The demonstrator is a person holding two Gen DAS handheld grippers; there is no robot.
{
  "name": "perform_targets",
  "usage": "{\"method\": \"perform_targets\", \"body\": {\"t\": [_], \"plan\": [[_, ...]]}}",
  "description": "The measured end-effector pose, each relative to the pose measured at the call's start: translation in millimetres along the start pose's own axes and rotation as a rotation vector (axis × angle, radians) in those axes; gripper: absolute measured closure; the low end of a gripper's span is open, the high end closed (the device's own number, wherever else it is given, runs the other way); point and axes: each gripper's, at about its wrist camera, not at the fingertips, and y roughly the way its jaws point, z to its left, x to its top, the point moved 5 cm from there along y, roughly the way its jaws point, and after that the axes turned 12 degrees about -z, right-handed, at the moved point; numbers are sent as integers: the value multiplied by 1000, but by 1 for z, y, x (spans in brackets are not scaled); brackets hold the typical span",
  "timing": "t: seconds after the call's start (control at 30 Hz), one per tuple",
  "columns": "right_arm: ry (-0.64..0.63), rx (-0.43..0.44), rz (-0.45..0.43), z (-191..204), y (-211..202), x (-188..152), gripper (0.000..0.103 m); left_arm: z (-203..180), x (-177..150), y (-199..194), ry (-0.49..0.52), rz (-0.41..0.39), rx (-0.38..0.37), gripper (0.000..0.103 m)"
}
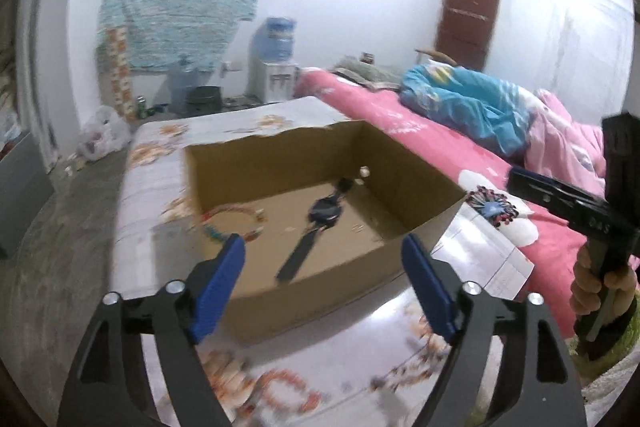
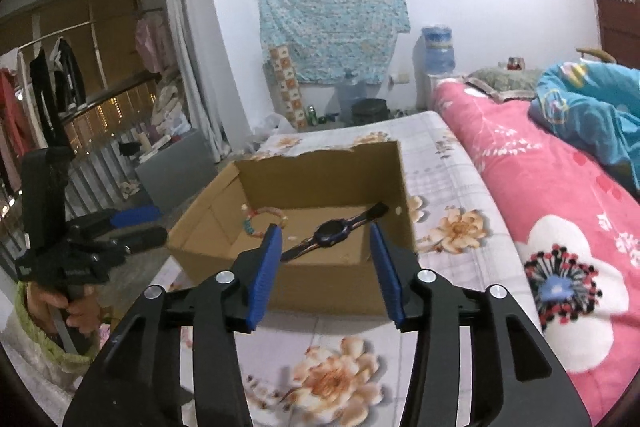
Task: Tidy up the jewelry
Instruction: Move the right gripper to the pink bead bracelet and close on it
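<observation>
Cardboard box (image 1: 320,287) sits on the floral tabletop (image 1: 360,367), holding a dark watch (image 1: 320,215) and a beaded bracelet (image 1: 232,223). Your left gripper (image 1: 322,259) has its fingers spread wide, nothing between them; your right gripper (image 2: 324,251) has its fingers parted, also holding nothing. Left wrist view alone shows your right hand (image 1: 600,287) on its handle. Right wrist view alone shows your left hand (image 2: 68,307) and a clothes rail (image 2: 52,39).
</observation>
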Motion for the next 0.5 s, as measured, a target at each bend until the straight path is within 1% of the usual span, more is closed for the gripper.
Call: {"method": "perform_targets", "body": {"t": [0.1, 0.23, 0.37, 0.47, 0.5], "plan": [[15, 10, 26, 14, -2, -16, 57, 21, -19, -18, -29, 25, 45, 23], [66, 36, 93, 32, 7, -47, 57, 34, -52, -27, -41, 88, 73, 22], [116, 93, 197, 56, 26, -82, 57, 37, -87, -26, -1, 150, 105, 22], [108, 124, 253, 77, 39, -97, 61, 41, -106, -22, 40, 168, 131, 23], [95, 131, 273, 86, 46, -103, 62, 41, -109, -20, 49, 170, 136, 24]]}}
